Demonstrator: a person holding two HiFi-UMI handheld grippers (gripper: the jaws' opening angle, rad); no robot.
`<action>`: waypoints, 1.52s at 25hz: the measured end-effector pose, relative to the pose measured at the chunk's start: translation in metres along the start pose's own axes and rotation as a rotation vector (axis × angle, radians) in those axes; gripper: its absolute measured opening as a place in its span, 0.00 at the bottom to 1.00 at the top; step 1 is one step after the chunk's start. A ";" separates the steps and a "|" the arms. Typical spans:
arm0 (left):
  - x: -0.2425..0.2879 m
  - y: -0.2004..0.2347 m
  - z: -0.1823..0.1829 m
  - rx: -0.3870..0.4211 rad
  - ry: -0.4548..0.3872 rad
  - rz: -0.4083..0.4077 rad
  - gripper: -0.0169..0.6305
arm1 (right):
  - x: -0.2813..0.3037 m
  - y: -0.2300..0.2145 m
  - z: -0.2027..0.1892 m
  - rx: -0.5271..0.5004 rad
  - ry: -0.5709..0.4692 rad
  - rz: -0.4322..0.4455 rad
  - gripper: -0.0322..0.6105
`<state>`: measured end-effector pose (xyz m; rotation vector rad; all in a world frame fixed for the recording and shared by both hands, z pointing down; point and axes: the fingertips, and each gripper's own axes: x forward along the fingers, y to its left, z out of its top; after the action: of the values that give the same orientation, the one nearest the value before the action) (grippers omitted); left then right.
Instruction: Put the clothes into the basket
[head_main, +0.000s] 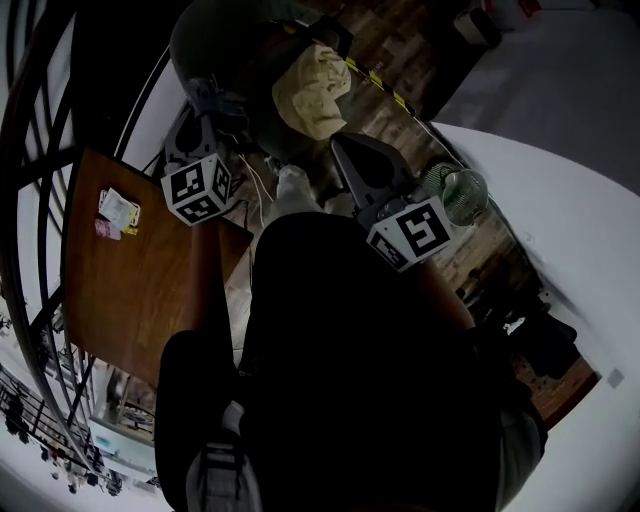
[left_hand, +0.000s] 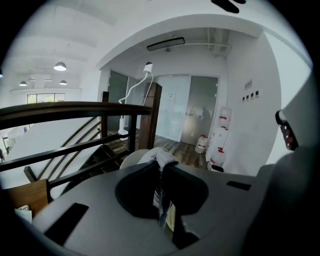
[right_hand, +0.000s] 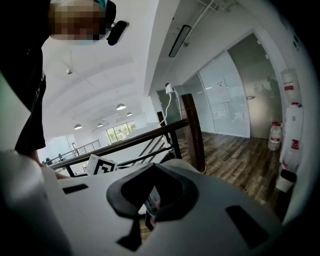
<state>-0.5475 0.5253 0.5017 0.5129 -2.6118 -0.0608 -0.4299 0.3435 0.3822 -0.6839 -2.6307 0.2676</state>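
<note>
Gripping a grey garment (left_hand: 156, 155), the left claw (left_hand: 160, 169) is fully closed. Right claw (right_hand: 152, 209) closed on a pale tagged cloth (right_hand: 152, 199).

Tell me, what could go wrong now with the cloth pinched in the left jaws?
The left gripper holds only a small tuft of the grey cloth in its shut jaws, so it might slip out before reaching the basket. The railing stands close ahead; the cloth could perhaps snag on it.

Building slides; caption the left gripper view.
Left gripper shut on a pale grey cloth, held before a dark wooden stair railing.
</note>
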 end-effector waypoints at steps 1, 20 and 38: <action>-0.005 -0.009 0.009 0.000 -0.023 -0.007 0.06 | -0.008 -0.004 -0.001 0.009 -0.005 -0.008 0.06; -0.100 -0.228 0.080 0.095 -0.250 -0.249 0.06 | -0.194 -0.078 -0.018 0.059 -0.189 -0.193 0.06; -0.171 -0.491 0.032 0.258 -0.215 -0.724 0.06 | -0.430 -0.130 -0.090 0.164 -0.335 -0.593 0.06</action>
<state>-0.2525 0.1305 0.3330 1.5955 -2.5005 -0.0113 -0.1036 0.0233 0.3542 0.2266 -2.9319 0.4377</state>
